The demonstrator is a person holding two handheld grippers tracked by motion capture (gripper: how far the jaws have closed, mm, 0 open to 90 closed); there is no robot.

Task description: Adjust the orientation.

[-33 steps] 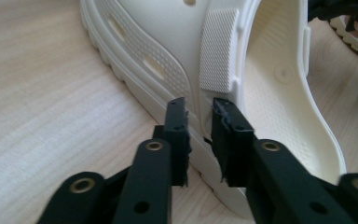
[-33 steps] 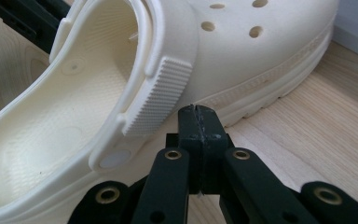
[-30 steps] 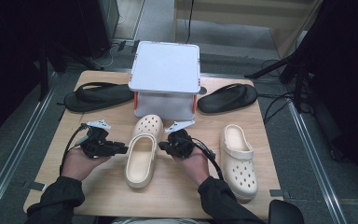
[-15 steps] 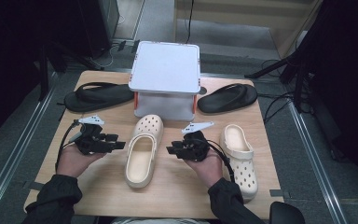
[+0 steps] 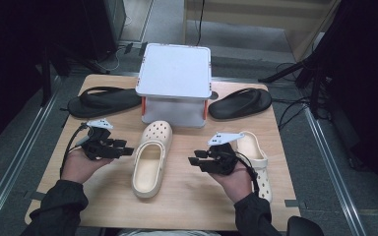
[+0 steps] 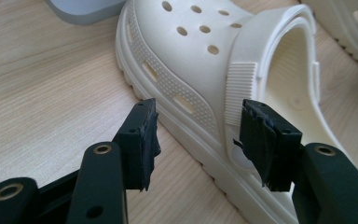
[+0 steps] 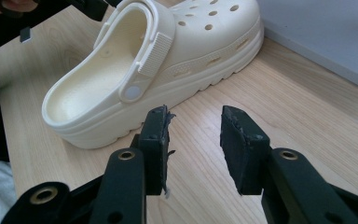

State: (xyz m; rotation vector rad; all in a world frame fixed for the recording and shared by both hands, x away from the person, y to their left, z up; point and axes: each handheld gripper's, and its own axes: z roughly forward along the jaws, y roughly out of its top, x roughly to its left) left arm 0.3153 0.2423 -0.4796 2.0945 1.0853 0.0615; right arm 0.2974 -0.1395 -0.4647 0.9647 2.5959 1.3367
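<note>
A cream clog (image 5: 150,158) lies in the middle of the wooden table, toe toward the white box. My left gripper (image 5: 129,150) sits just left of it, open. In the left gripper view its jaws (image 6: 198,116) have just opened and stand apart at the clog's (image 6: 191,56) side near the strap rivet, not pressing on it. My right gripper (image 5: 193,161) is a short way right of the clog. Its jaws (image 7: 193,116) have just been opening, with only bare table between them and the clog (image 7: 140,70) ahead. A second cream clog (image 5: 257,147) lies behind my right hand, partly hidden.
A white box (image 5: 174,81) on orange legs stands at the back middle. One black flip-flop (image 5: 103,101) lies to its left and another (image 5: 239,102) to its right. The table's front edge (image 5: 167,227) is close to the person's sleeves.
My right gripper let go of the middle clog's right side, opened and drew back to the right. The left gripper's jaws also opened while it stayed by the clog.
</note>
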